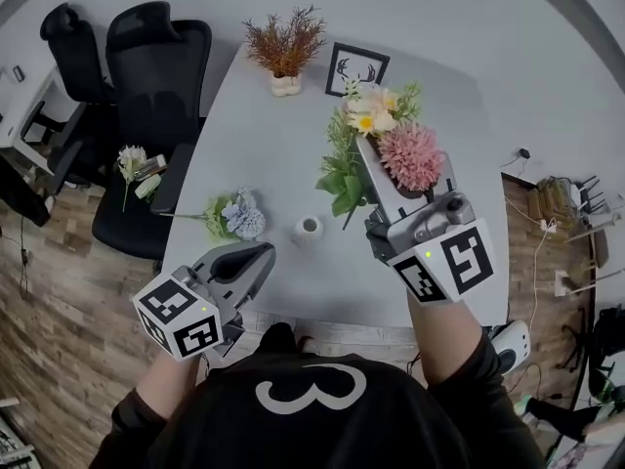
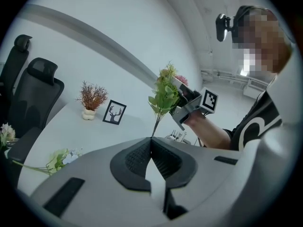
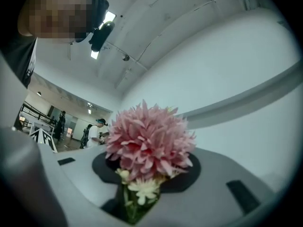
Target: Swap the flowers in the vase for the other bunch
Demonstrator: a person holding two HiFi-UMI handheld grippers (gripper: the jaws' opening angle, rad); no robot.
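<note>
My right gripper is shut on the stems of a bunch with a big pink bloom, yellow-white flowers and green leaves, held up in the air over the table's right half. That pink bloom fills the right gripper view. The small white vase stands near the front edge with nothing in its mouth. A blue-and-green bunch lies on the table to its left. My left gripper is shut and empty, low at the front edge; its view shows the held bunch.
A dried reddish plant in a white pot and a framed deer picture stand at the table's far side. Black office chairs crowd the left edge, one with a few flowers on its seat.
</note>
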